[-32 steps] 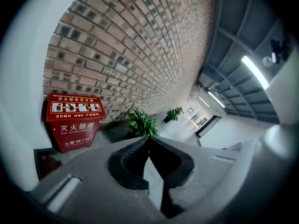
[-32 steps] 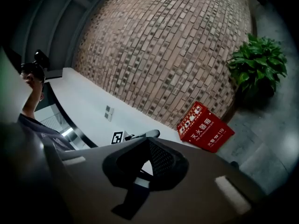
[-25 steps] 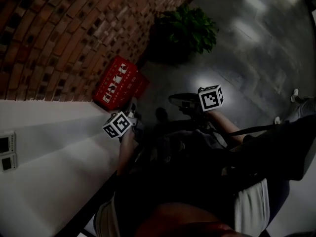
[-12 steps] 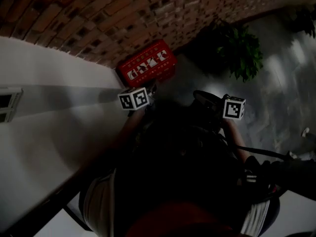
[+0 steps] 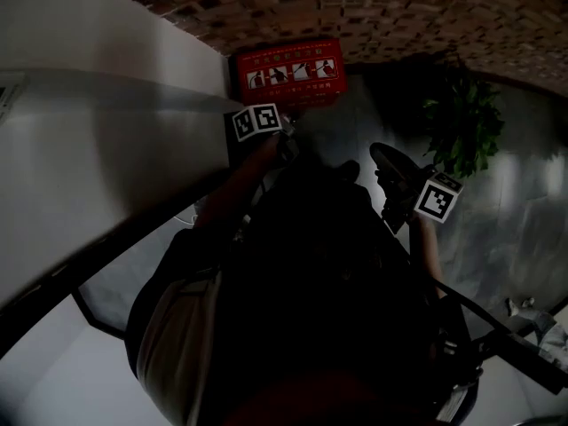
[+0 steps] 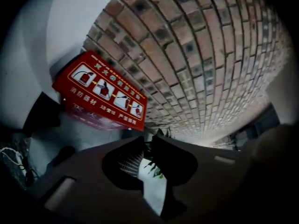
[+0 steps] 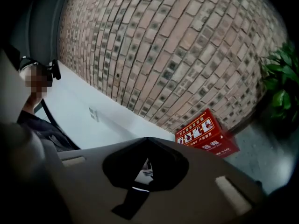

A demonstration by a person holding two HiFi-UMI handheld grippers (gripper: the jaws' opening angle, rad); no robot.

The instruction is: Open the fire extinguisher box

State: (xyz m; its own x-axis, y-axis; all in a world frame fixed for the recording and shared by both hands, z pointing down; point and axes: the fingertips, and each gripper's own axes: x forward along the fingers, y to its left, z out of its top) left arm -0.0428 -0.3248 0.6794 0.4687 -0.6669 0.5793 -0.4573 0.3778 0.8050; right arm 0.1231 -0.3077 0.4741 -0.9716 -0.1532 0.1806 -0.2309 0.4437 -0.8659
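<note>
Box first — the red fire extinguisher box (image 5: 290, 69) sits on the floor (image 5: 515, 202) at the foot of the brick wall (image 5: 399, 7), close to the corner where the white wall (image 5: 89, 131) meets the brick. Its pictogram face is up and the lid looks shut. The left tool (image 6: 148, 141) is aimed toward that corner with the box up and to the left in its view; its jaws have just been opening and stand slightly apart, nothing between them. The right tool (image 7: 147, 140) has its jaw tips together and holds nothing — the box lies well ahead of it. A potted plant (image 5: 461, 127) stands near the box along the brick wall.
</note>
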